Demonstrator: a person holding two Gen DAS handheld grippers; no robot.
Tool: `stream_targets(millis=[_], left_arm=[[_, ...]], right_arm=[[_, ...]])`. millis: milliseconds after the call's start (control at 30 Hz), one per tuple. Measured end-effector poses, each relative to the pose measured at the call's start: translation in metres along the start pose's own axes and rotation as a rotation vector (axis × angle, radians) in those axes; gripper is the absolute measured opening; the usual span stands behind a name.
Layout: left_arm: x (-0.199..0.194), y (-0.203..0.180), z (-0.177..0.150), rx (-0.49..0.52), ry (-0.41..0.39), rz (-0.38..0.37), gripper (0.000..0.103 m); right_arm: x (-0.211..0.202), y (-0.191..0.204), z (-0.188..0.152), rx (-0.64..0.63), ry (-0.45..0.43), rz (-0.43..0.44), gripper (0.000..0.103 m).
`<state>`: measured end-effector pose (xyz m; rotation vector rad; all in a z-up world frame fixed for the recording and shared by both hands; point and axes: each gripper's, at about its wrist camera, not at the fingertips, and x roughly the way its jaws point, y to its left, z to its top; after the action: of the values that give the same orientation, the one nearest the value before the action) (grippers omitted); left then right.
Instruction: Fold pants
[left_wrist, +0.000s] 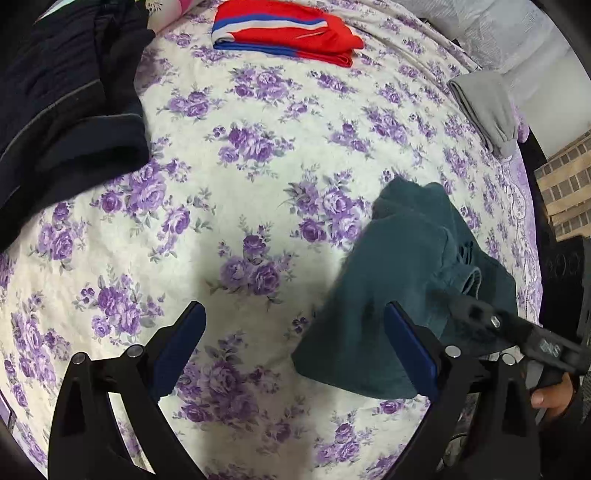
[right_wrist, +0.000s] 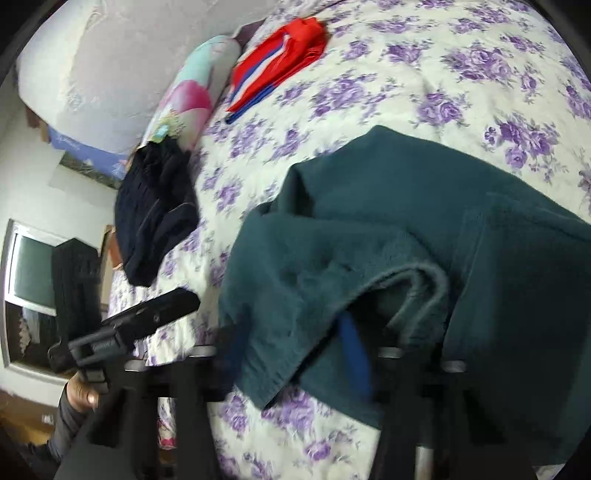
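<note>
Dark teal pants (left_wrist: 402, 273) lie bunched on the floral bed sheet (left_wrist: 229, 177), lifted at one end. My left gripper (left_wrist: 295, 332) is open and empty just left of them, above the sheet. My right gripper (left_wrist: 480, 317) comes in from the right and grips the pants' edge. In the right wrist view the teal pants (right_wrist: 388, 240) drape over my right gripper (right_wrist: 295, 354); a blue pad (right_wrist: 354, 350) shows under a fold of fabric. The left gripper (right_wrist: 147, 317) shows at the left there.
Folded red, white and blue pants (left_wrist: 288, 33) lie at the far side. A dark navy garment (left_wrist: 66, 103) lies at the left. Folded grey pants (left_wrist: 484, 107) lie at the right near the bed edge. A colourful pillow (right_wrist: 188, 92) sits by the wall.
</note>
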<state>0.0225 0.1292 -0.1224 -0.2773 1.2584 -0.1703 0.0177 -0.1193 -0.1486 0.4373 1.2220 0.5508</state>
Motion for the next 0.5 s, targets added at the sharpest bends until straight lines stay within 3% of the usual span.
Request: stream_targets(millis=[33, 133, 267, 333, 367, 400, 467, 500], left_arm=[[-0.001, -0.001, 0.001, 0.005, -0.002, 0.006, 0.094], [-0.007, -0.001, 0.003, 0.021, -0.026, 0.004, 0.094], [-0.003, -0.006, 0.008, 0.025, -0.015, 0.005, 0.094], [0.003, -0.014, 0.009, 0.053, -0.006, 0.007, 0.094], [0.008, -0.019, 0.009, 0.068, 0.003, 0.009, 0.094], [0.017, -0.025, 0.009, 0.086, 0.027, 0.021, 0.094], [0.027, -0.033, 0.008, 0.104, 0.059, 0.047, 0.094], [0.029, -0.036, 0.007, 0.112, 0.065, 0.049, 0.094]], right_arm=[[-0.010, 0.004, 0.004, -0.009, -0.025, 0.013, 0.004], [-0.049, 0.013, 0.021, -0.036, -0.132, 0.078, 0.004], [-0.067, 0.000, 0.043, -0.053, -0.161, 0.002, 0.005], [-0.059, -0.007, 0.044, -0.085, -0.136, -0.115, 0.011], [-0.052, -0.012, 0.043, -0.102, -0.121, -0.171, 0.019], [-0.047, -0.019, 0.044, -0.083, -0.091, -0.163, 0.025], [-0.059, -0.028, 0.044, -0.036, -0.122, -0.131, 0.044], [-0.069, -0.029, 0.044, -0.040, -0.145, -0.122, 0.044]])
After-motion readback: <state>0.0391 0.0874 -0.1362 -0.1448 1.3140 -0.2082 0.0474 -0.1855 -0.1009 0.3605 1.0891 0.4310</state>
